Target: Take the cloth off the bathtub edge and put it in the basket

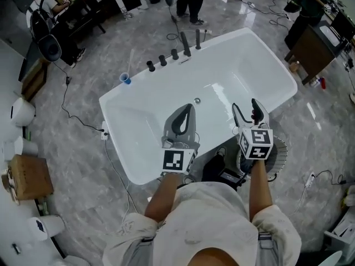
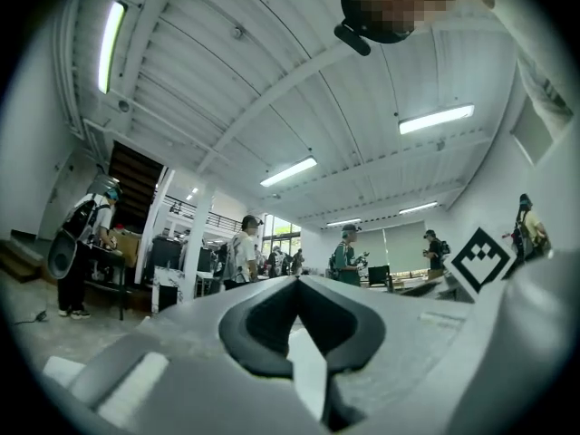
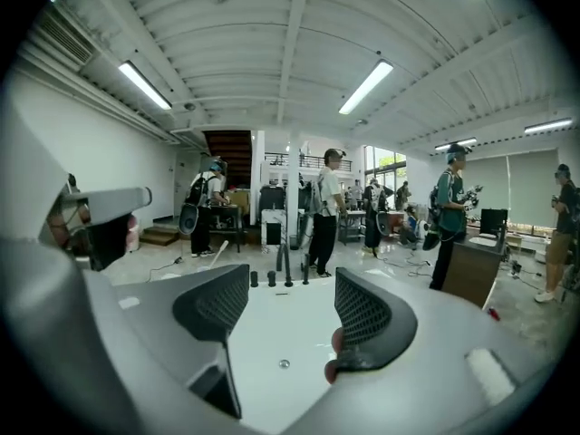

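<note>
Left gripper (image 1: 188,107): jaws clenched tip to tip, nothing between them. Right gripper (image 1: 245,106): jaws released, apart, empty. Both hang over the white oval bathtub (image 1: 109,121).

Cloth: none shows on the tub rim in any view. The grey ribbed round basket (image 1: 279,151) sits beside the tub, partly hidden by the right gripper; its contents cannot be told.

Judgement: find the cloth before reaching, and use the open right gripper.

The rim carries black taps (image 1: 173,52) and a blue cup (image 1: 126,78). The glossy grey marble floor (image 1: 72,148) has trailing cables; people stand beyond.
</note>
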Demonstrator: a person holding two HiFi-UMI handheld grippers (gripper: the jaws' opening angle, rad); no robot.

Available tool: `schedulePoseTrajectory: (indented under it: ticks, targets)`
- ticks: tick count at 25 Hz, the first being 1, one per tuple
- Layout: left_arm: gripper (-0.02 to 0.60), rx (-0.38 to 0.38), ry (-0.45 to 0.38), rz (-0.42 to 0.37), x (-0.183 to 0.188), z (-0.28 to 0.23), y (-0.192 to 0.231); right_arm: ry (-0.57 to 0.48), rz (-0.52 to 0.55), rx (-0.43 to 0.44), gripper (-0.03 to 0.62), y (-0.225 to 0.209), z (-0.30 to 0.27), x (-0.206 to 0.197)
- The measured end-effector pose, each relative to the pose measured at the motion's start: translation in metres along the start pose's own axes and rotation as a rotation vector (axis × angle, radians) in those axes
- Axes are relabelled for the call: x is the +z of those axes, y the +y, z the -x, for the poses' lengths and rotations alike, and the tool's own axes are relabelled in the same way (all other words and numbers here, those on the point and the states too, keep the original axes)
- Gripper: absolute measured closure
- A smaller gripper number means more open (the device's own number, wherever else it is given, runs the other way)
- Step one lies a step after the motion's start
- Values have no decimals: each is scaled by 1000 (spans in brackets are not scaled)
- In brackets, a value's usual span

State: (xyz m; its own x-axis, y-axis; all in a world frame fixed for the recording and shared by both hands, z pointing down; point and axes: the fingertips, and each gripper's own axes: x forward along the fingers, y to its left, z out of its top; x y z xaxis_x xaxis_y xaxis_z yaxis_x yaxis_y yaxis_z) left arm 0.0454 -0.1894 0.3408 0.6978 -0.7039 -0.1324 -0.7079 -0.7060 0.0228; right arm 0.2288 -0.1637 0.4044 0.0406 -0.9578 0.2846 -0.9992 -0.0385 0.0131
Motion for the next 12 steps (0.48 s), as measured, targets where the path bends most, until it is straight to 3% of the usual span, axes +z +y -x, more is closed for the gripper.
schedulePoseTrajectory:
  ticks: [12]
  targets:
    - [581, 240, 3, -55, 17, 94, 85, -89, 50, 289, 293, 144, -16, 37]
